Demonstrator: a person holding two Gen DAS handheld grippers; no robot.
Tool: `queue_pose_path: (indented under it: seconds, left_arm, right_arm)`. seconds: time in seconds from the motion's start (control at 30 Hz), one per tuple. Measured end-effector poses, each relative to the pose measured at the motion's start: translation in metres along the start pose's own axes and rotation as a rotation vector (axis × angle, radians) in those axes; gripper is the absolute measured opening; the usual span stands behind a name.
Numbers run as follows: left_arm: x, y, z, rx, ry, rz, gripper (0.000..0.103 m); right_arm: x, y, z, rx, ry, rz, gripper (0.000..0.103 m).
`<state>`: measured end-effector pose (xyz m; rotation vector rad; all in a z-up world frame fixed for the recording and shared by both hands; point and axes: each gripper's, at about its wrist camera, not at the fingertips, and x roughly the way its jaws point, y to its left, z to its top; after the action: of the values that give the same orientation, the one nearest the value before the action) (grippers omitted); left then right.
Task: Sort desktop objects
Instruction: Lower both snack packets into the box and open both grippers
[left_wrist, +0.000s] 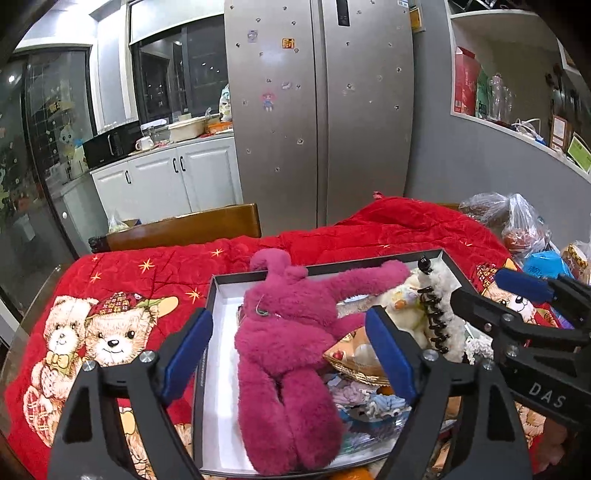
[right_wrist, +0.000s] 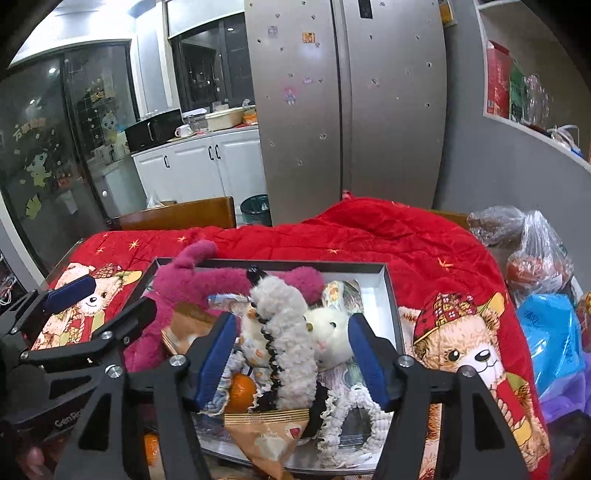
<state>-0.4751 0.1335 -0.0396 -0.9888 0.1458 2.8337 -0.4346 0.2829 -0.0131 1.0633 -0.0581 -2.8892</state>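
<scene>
A magenta plush toy (left_wrist: 291, 354) lies on its back in a shallow black-rimmed white box (left_wrist: 332, 264). My left gripper (left_wrist: 291, 354) stands open astride the toy's body, and its blue pads (left_wrist: 188, 350) are clear of the fur. A fluffy white hair claw (right_wrist: 288, 332) stands upright in the box (right_wrist: 295, 263), amid a white rabbit plush (right_wrist: 332, 332), a tangerine (right_wrist: 240, 391), a snack packet (right_wrist: 266, 432) and a lace scrunchie (right_wrist: 354, 417). My right gripper (right_wrist: 293, 356) is open around the claw, without pressing on it. The magenta toy (right_wrist: 207, 280) lies at the box's left.
The box rests on a red quilt (left_wrist: 369, 229) printed with bears. Plastic bags (right_wrist: 535, 258) and a blue bag (right_wrist: 546, 332) crowd the right side. A wooden chair back (left_wrist: 184, 225) stands behind the table, with a steel fridge (left_wrist: 317, 110) and white cabinets beyond.
</scene>
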Motion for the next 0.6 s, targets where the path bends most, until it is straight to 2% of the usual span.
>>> queue_pose_path:
  seconds: [0.17, 0.3, 0.37, 0.43, 0.5, 0.53, 0.6]
  left_arm:
    - [-0.001, -0.003, 0.002, 0.018, -0.004, 0.006, 0.087]
    - [-0.001, -0.001, 0.002, 0.007, 0.007, 0.001, 0.087]
    - [-0.005, 0.001, 0.004, 0.005, 0.009, -0.002, 0.087]
    - [-0.012, 0.003, 0.007, -0.004, -0.001, -0.009, 0.087]
    - [-0.019, 0.005, 0.009, -0.012, -0.017, -0.017, 0.09]
    - [-0.023, 0.006, 0.01, -0.014, -0.02, -0.018, 0.094]
    - [-0.03, 0.01, 0.012, -0.027, -0.025, -0.019, 0.095]
  right_arm:
    - [-0.007, 0.003, 0.003, -0.009, -0.018, -0.006, 0.066]
    - [-0.006, -0.005, 0.005, 0.063, 0.036, 0.057, 0.067]
    - [-0.012, -0.005, 0.006, 0.082, 0.033, 0.089, 0.067]
    - [-0.022, 0.0, 0.008, 0.06, 0.014, 0.082, 0.067]
    - [-0.034, 0.005, 0.01, 0.038, -0.017, 0.059, 0.075]
    - [-0.041, 0.008, 0.01, 0.027, -0.035, 0.046, 0.077]
    - [-0.052, 0.012, 0.011, 0.012, -0.066, 0.02, 0.078]
